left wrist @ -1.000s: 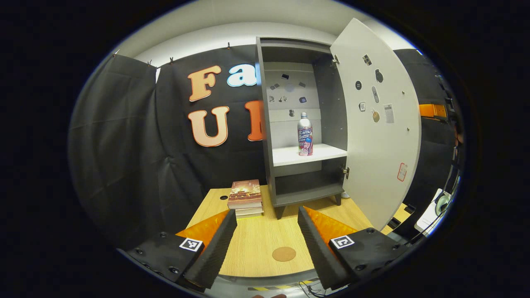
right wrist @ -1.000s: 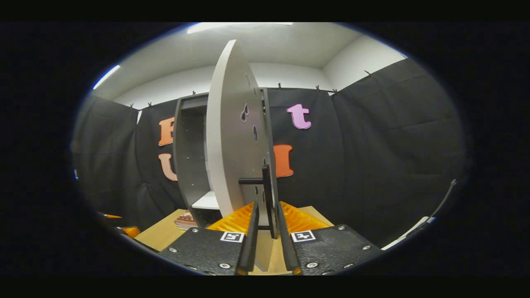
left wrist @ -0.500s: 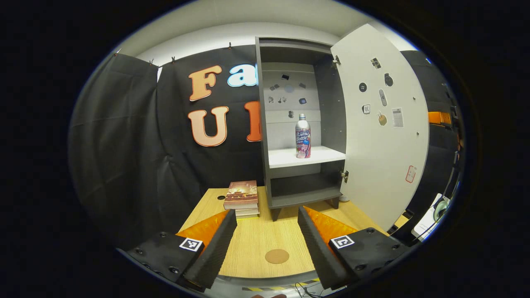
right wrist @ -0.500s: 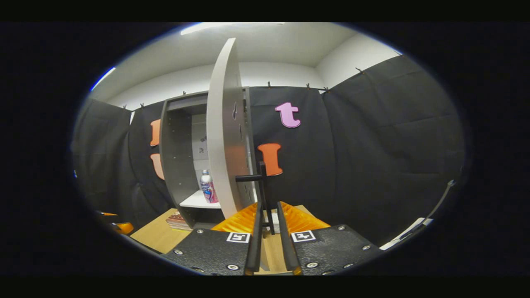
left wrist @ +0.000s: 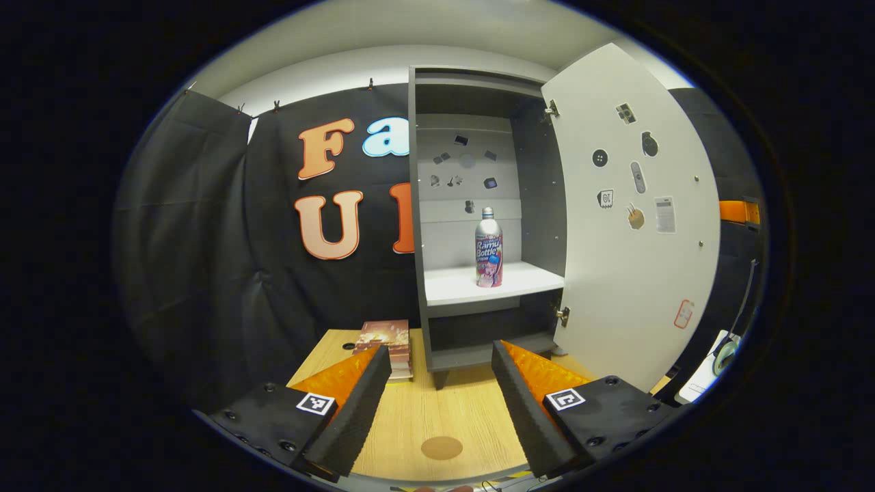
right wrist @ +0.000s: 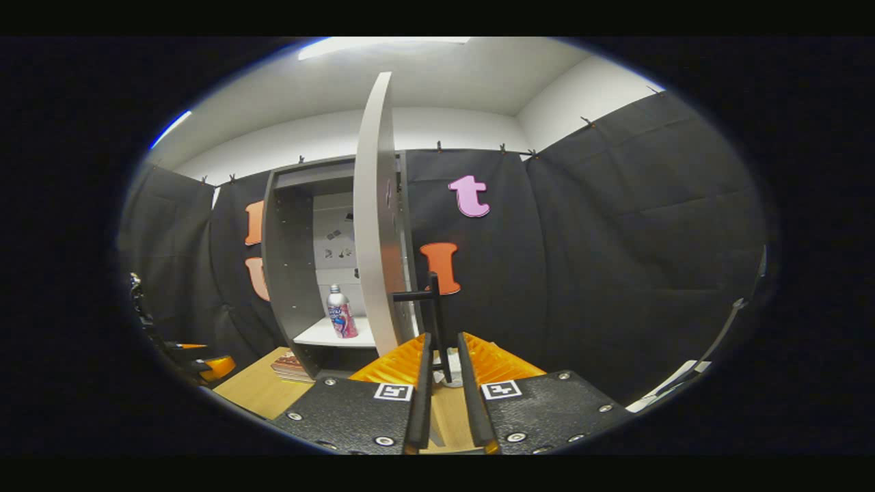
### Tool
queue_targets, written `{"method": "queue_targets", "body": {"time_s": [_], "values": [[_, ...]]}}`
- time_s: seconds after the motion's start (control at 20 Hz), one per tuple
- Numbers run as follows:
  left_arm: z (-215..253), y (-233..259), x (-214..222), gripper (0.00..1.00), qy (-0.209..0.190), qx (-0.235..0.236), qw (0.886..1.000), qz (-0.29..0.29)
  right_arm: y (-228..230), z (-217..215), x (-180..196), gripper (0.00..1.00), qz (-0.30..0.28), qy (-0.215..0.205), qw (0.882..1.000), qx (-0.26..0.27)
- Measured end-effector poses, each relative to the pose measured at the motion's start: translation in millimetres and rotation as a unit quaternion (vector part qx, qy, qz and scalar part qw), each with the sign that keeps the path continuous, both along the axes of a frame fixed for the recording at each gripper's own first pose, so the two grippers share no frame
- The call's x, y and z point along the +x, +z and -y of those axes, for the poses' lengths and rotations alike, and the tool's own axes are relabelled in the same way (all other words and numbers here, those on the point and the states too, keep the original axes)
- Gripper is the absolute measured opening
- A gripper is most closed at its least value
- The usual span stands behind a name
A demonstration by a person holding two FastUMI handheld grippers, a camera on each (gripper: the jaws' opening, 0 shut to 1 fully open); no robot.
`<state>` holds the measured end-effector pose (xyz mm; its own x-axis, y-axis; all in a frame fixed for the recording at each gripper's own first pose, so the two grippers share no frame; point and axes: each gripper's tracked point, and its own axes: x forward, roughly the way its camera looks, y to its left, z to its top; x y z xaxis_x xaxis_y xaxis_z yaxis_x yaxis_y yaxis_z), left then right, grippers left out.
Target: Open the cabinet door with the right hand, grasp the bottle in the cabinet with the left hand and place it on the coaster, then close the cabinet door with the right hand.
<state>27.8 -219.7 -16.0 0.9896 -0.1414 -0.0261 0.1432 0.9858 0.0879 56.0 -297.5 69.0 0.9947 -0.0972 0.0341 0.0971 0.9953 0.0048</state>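
The grey cabinet [left wrist: 418, 205] stands open on the wooden table [left wrist: 437, 410]. A silver bottle [left wrist: 489, 247] with a pink label stands upright on its white shelf [left wrist: 458, 288]. The pale door [left wrist: 636, 225] is swung out to the right. A round brown coaster [left wrist: 441, 448] lies on the table between the fingers of my left gripper [left wrist: 441, 350], which is open, holds nothing and is well short of the cabinet. In the right gripper view the door [right wrist: 376, 225] is edge-on, and my right gripper [right wrist: 443, 342] is shut on its black handle [right wrist: 433, 311]. The bottle [right wrist: 339, 320] shows left of the door.
A small stack of books [left wrist: 388, 335] lies on the table left of the cabinet's foot, partly behind my left finger. Black cloth walls close in the booth. The table's front edge is just below the coaster.
The door has swung further open, baring the bottle in the right gripper view. My left gripper has come a little closer to the cabinet, so the coaster sits lower in its view.
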Motion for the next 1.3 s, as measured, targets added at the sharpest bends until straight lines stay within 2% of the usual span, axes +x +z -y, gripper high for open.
{"method": "queue_targets", "body": {"time_s": [0.05,0.1,0.2,0.25,0.35,0.5,0.55,0.6,0.65,0.7,0.85,1.1,1.3], "values": [[9.3,4.1,15.6,0.96,-0.007,0.000,1.000,0.004,4.5,-0.7,-9.7,0.23,0.007,-0.006,1.000,0.001],[18.7,7.9,31.3,0.96,-0.015,-0.002,1.000,0.009,7.6,-3.6,-17.1,0.23,0.009,-0.009,1.000,0.006],[39.1,17.8,67.4,0.99,-0.028,-0.002,0.999,0.017,22.0,-13.0,-33.2,0.13,0.029,-0.017,0.999,0.017],[48.7,21.8,84.3,0.99,-0.032,-0.006,0.999,0.020,26.6,-17.1,-40.1,0.25,0.037,-0.022,0.999,0.016],[69.2,28.9,116.2,0.96,-0.041,-0.014,0.999,0.023,32.2,-28.6,-51.0,0.25,0.051,-0.024,0.998,0.014],[94.8,37.9,167.0,0.96,-0.052,-0.019,0.998,0.030,33.4,-61.6,-52.4,0.25,0.062,-0.004,0.998,0.020],[104.1,42.6,183.3,0.96,-0.057,-0.020,0.998,0.036,30.8,-69.4,-48.7,0.35,0.061,0.001,0.998,0.019],[112.9,46.6,198.3,0.96,-0.061,-0.019,0.997,0.041,23.1,-71.7,-44.0,0.25,0.053,-0.003,0.998,0.021],[118.3,48.9,212.6,0.96,-0.063,-0.019,0.997,0.044,18.7,-74.1,-37.5,0.35,0.048,-0.002,0.998,0.027],[125.0,53.1,225.3,0.96,-0.067,-0.020,0.996,0.048,13.9,-79.6,-31.3,0.27,0.043,0.000,0.998,0.037],[138.0,60.0,258.3,0.96,-0.072,-0.026,0.996,0.054,8.1,-95.3,-11.7,0.27,0.034,0.001,0.998,0.054],[156.8,57.1,301.4,0.96,-0.081,-0.020,0.995,0.055,0.9,-109.2,14.1,0.27,0.013,0.002,0.999,0.048],[163.1,49.1,334.5,0.96,-0.073,-0.010,0.996,0.056,-11.0,-117.0,24.8,0.27,-0.008,0.005,0.999,0.050]]}}
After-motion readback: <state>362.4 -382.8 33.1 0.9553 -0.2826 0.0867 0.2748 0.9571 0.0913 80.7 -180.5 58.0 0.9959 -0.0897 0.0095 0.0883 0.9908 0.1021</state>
